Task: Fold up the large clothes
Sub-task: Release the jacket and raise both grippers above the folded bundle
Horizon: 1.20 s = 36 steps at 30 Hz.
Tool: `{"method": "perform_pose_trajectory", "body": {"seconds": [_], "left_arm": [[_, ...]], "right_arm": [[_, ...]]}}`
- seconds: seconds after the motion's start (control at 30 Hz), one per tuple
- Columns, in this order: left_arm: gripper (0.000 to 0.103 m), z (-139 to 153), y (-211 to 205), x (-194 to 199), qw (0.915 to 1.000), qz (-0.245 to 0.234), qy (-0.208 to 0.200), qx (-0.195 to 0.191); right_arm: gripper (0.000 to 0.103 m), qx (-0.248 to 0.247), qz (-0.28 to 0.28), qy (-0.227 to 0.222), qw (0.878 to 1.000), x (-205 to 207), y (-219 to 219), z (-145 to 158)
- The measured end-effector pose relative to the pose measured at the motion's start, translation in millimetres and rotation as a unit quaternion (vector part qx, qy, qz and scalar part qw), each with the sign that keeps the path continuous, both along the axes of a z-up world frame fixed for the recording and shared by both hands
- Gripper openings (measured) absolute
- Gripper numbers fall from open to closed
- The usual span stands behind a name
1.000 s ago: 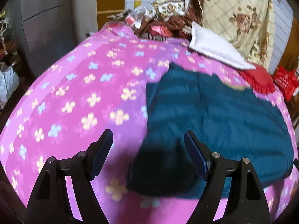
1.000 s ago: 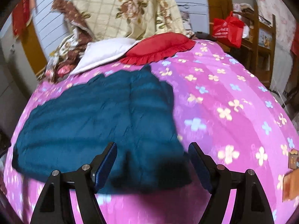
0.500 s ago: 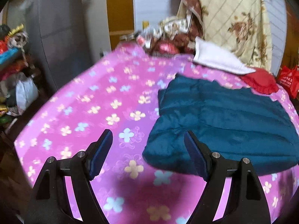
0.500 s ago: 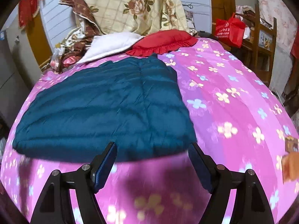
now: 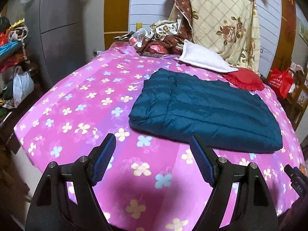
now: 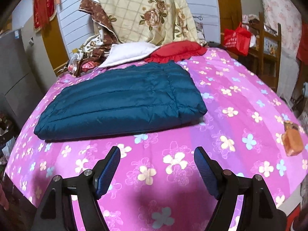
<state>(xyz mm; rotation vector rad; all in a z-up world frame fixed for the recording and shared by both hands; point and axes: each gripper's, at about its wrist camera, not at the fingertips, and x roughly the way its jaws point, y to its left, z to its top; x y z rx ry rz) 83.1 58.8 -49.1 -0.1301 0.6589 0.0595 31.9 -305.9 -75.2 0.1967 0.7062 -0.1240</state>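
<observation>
We hold both grippers above the near edge of the bed, and neither one touches anything: the left gripper has its fingers spread wide with only flowered cloth between them, and the right gripper stands just as wide apart and just as empty. The teal quilted garment lies flat on the pink flowered bedspread, at about one o'clock in the left view and at eleven o'clock in the right view, well apart from our fingertips. It looks to us already folded into a thick, layered oblong with stacked edges along its near side, so we judge the main folding done or nearly so. What may be left, as far as we can tell, is one more fold to halve the oblong, or a little squaring of the edges. At twelve o'clock beyond it sit a white pillow and a red cushion, clear of the garment.
</observation>
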Motion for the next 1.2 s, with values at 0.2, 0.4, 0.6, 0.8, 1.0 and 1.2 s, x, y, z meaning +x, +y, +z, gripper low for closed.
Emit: {"method": "perform_pose_trajectory", "body": {"seconds": [0.2,0.4,0.6,0.8,1.0,1.2], "left_arm": [[0.079,10,13,-18,0.9995,0.007,-0.013,-0.027],[0.079,24,11,-36,0.9991,0.007,-0.039,-0.017],[0.079,39,-5,-58,0.9973,-0.01,-0.072,0.011],[0.08,43,-25,-69,0.9948,-0.038,-0.084,0.044],[0.08,34,-33,-64,0.9953,-0.05,-0.066,0.05],[0.08,22,-32,-52,0.9971,-0.05,-0.04,0.042]], "right_arm": [[0.077,-0.007,0.009,-0.018,1.0,-12,15,16],[0.077,-0.051,0.025,-0.035,0.998,-22,34,26],[0.077,-0.062,0.033,-0.042,0.997,-31,42,32],[0.077,-0.066,0.033,-0.044,0.996,-35,45,35],[0.077,-0.062,0.031,-0.04,0.997,-36,43,33],[0.077,-0.05,0.023,-0.026,0.998,-32,34,22]]}}
